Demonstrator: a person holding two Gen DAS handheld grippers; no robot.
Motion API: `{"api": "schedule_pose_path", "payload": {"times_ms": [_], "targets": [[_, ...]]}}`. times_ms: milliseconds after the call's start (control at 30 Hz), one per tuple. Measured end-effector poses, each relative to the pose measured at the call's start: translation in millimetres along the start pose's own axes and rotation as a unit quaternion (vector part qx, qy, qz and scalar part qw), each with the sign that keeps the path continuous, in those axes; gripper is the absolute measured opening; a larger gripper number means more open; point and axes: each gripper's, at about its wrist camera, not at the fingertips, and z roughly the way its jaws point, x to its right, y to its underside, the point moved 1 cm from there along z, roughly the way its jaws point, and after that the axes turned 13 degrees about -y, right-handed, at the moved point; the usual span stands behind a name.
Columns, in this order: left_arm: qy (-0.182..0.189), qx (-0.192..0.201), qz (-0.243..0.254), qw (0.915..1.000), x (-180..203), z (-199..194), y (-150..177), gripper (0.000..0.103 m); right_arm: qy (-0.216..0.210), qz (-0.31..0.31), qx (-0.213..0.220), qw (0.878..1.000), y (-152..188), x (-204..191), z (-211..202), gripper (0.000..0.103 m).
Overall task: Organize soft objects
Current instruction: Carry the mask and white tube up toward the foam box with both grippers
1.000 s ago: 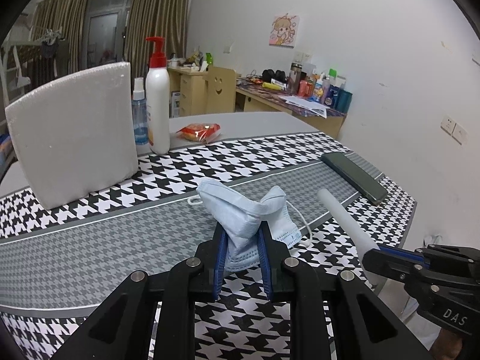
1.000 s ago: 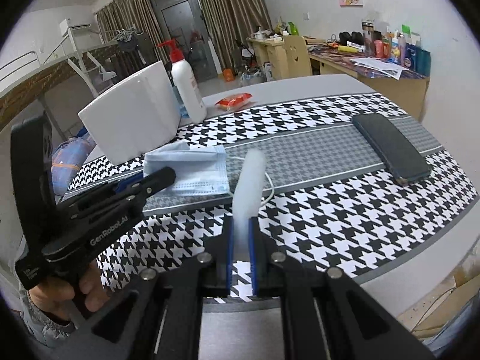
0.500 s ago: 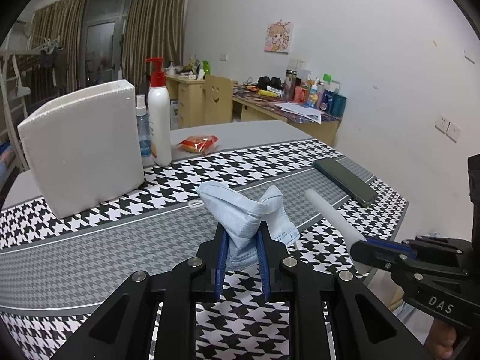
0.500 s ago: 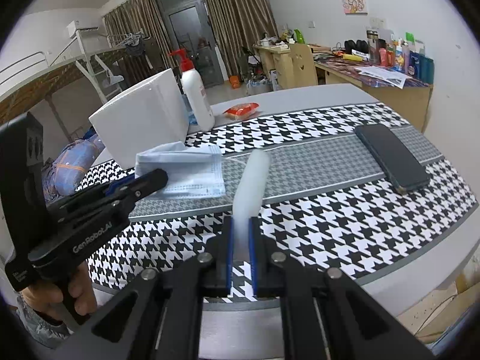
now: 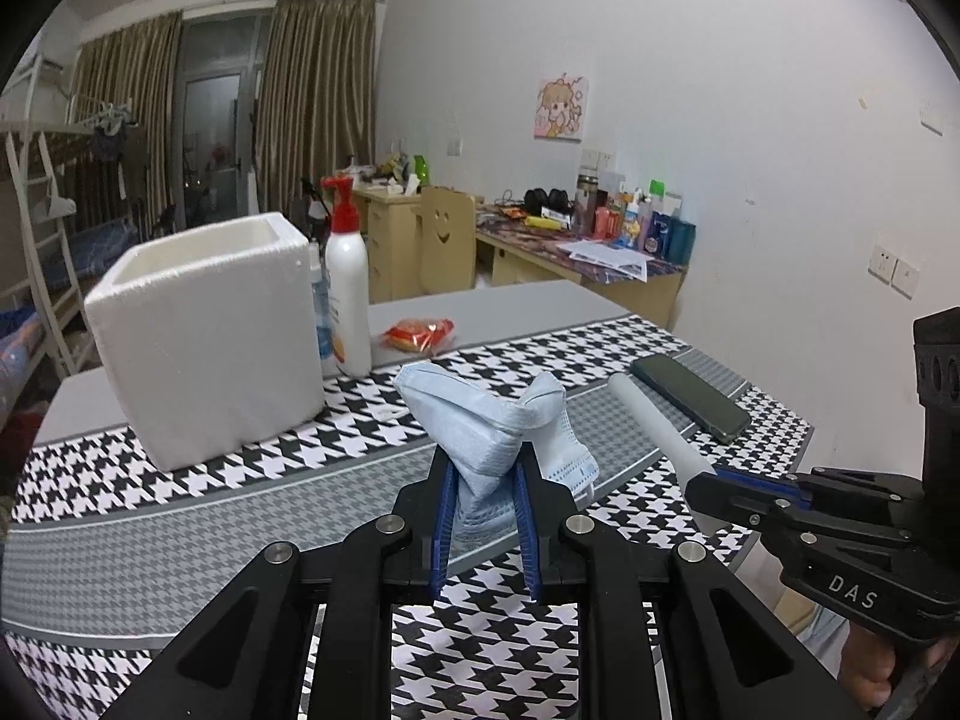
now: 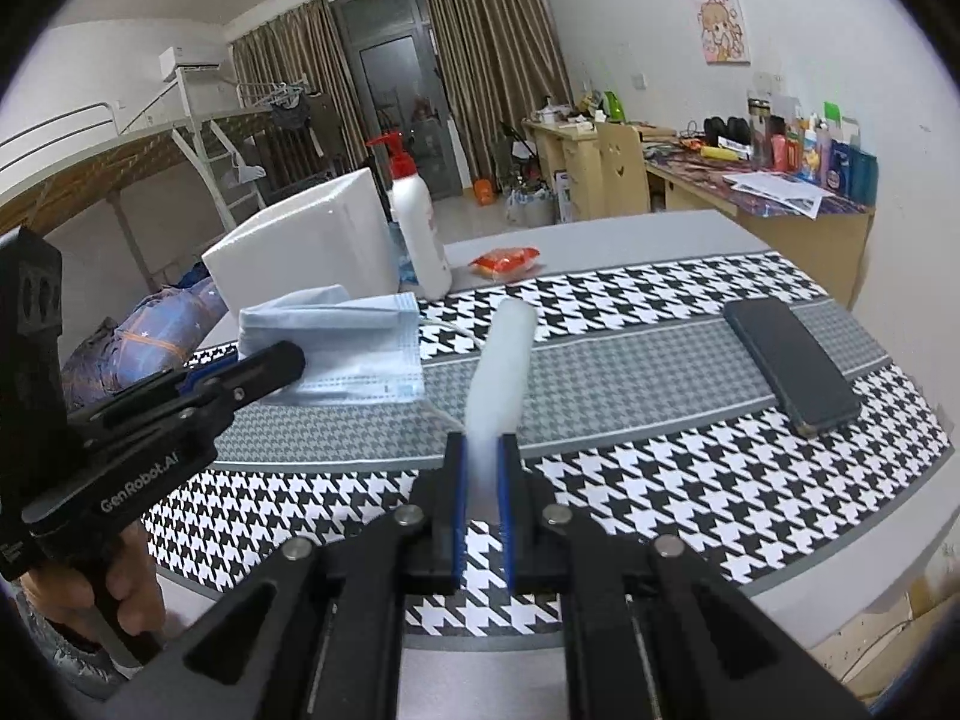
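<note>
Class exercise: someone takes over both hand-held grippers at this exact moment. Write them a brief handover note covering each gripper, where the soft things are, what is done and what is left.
Left hand-held gripper: shut on the blue face mask, bunched and lifted above the houndstooth tablecloth.
Right hand-held gripper: shut on the white foam tube, which points forward over the cloth.
The white foam box stands open-topped at the back left, beside the pump bottle.
Done: both soft items picked up.
Left: neither is put away yet; the box is probably where they go. The phone lies to the right, out of the way.
</note>
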Motion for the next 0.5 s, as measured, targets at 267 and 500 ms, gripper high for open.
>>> {"api": "schedule_pose_path", "payload": {"times_ms": [267,500], "targets": [[-0.012,0.013,-0.001,0.9998,-7.2,-11.8,-6.1,0.020,-0.005,-0.009,0.009,1.000,-5.2,-5.7,-1.5,0.012],[-0.027,0.028,-0.001,0.9992,-14.6,-22.3,-12.7,0.020,-0.010,-0.024,0.020,0.999,-12.0,-13.8,-3.8,0.012]]}}
